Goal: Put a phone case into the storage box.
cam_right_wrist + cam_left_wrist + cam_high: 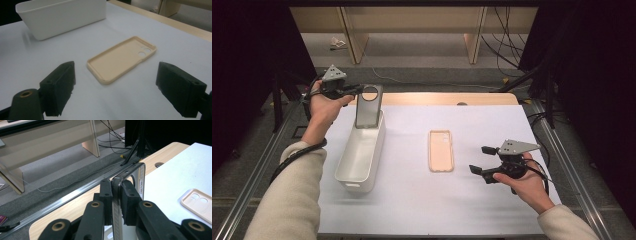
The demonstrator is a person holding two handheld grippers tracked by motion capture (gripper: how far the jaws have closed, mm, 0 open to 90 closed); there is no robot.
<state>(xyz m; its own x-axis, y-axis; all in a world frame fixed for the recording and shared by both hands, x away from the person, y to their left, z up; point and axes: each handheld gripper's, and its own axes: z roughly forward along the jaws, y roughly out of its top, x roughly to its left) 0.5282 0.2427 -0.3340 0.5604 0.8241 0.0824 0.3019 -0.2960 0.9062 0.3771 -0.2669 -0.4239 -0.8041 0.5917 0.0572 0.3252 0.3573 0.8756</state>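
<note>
- The grey phone case (369,106) is the thing in play here: it stands upright over the far end of the white bin (360,157), at about 11 o'clock on the table (422,200), with its big round camera cutout at the top.
- The left gripper (357,89) has it by the upper edge. In the left gripper view the jaws are clamped flat on either side of the case's rim (117,195), so the case hangs edge-on and vertical.
- My guess is the thin-edge pinch is deliberate: it keeps the case narrow enough to slide down between the bin's long walls. Can't tell whether the bottom edge is touching the bin floor yet or just hovering inside.
- The bin itself runs long-ways from about 8 o'clock up to 11, and looks otherwise empty from above.
- Right of it, near the middle of the table, a beige phone case (441,150) lies flat, open side up, camera holes at the far end. Well apart from the bin.
- The right gripper (481,160) sits at about 4 o'clock, jaws wide apart and holding nothing, pointed at the beige case (122,58). It looks lined up to straddle the case's width, probably next in line.
- A white sheet covers the table, wood edge showing at 12 o'clock.
</note>
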